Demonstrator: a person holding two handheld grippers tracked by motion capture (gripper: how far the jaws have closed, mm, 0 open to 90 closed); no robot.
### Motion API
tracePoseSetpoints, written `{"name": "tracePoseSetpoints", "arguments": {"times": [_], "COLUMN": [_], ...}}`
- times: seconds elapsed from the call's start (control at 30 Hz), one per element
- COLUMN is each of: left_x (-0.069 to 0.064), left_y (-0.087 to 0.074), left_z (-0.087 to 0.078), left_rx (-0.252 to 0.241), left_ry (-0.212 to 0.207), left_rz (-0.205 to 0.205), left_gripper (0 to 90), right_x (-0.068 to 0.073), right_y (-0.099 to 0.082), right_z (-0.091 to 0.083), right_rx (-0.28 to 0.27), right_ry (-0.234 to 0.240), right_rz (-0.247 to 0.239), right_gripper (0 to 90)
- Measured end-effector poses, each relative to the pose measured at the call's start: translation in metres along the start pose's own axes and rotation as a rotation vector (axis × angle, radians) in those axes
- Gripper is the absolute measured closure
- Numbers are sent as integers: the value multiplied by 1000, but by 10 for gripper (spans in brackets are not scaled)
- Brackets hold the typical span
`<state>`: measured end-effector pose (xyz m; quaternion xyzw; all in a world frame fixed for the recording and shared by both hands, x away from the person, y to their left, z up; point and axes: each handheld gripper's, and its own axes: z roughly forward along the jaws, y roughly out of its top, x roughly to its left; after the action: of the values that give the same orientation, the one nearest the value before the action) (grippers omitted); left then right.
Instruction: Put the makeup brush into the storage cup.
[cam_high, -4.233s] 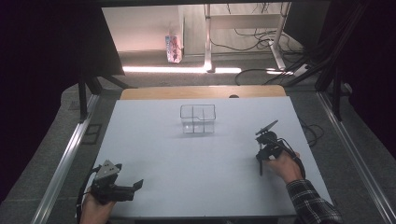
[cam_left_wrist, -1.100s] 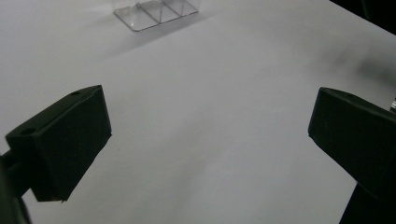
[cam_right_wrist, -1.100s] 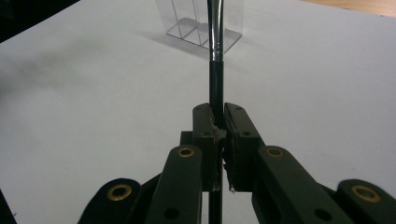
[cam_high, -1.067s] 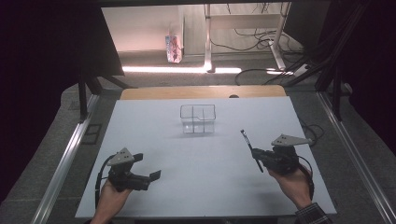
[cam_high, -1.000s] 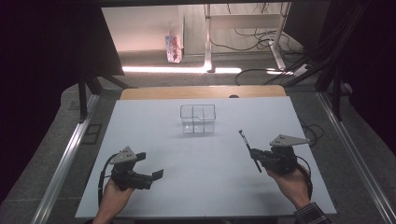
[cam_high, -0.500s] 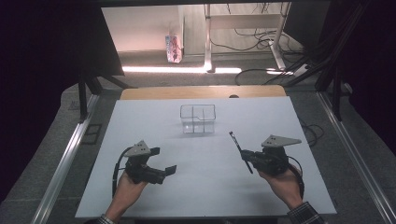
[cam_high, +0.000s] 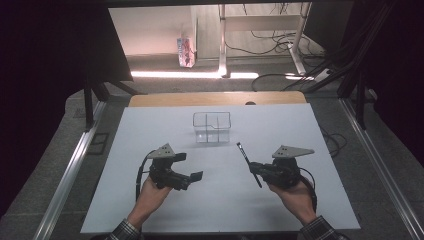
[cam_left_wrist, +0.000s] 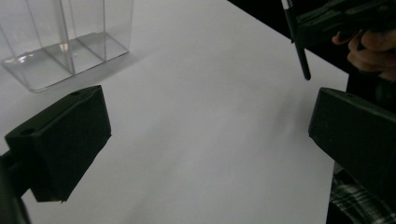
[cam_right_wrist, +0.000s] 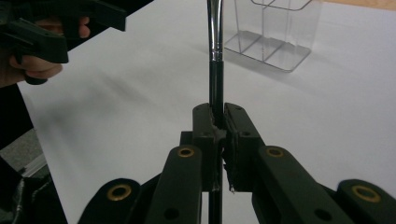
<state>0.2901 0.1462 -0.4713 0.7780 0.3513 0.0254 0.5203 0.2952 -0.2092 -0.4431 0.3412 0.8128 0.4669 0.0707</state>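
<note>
Brush (cam_right_wrist: 215, 56) clamped in right gripper (cam_right_wrist: 217, 122), left gripper (cam_left_wrist: 205, 135) agape, clear organizer (cam_high: 212, 127) nearby

Both grippers are black. The left gripper (cam_high: 192, 177) has blocky matte jaws, and the right gripper (cam_right_wrist: 217, 122) has linkage arms studded with brass-coloured rivets. Each carries a grey three-cornered plate on top and trails a black cable. The person's cuffs are plaid.
</note>
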Motion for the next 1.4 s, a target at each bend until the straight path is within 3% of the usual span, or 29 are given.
{"name": "tracePoseSetpoints", "arguments": {"times": [0.4,0.63,0.9,1.03,1.27,1.4], "left_x": [-5,-7,-10,-10,-6,-6], "left_y": [11,15,17,17,13,11], "left_z": [19,26,37,37,36,38], "left_rx": [-7,-31,-31,-47,-79,-72], "left_ry": [-64,-151,-195,-219,-270,-293], "left_rz": [-29,-67,-98,-112,-175,-192], "left_gripper": [0,0,32,121,460,657], "right_x": [12,20,31,38,45,48], "right_y": [2,2,0,0,1,0], "right_z": [14,25,36,40,44,47], "right_rx": [-12,-17,-18,-16,-18,-19], "right_ry": [55,90,118,137,156,163], "right_rz": [9,21,20,17,8,8], "right_gripper": [838,838,839,838,838,838]}}
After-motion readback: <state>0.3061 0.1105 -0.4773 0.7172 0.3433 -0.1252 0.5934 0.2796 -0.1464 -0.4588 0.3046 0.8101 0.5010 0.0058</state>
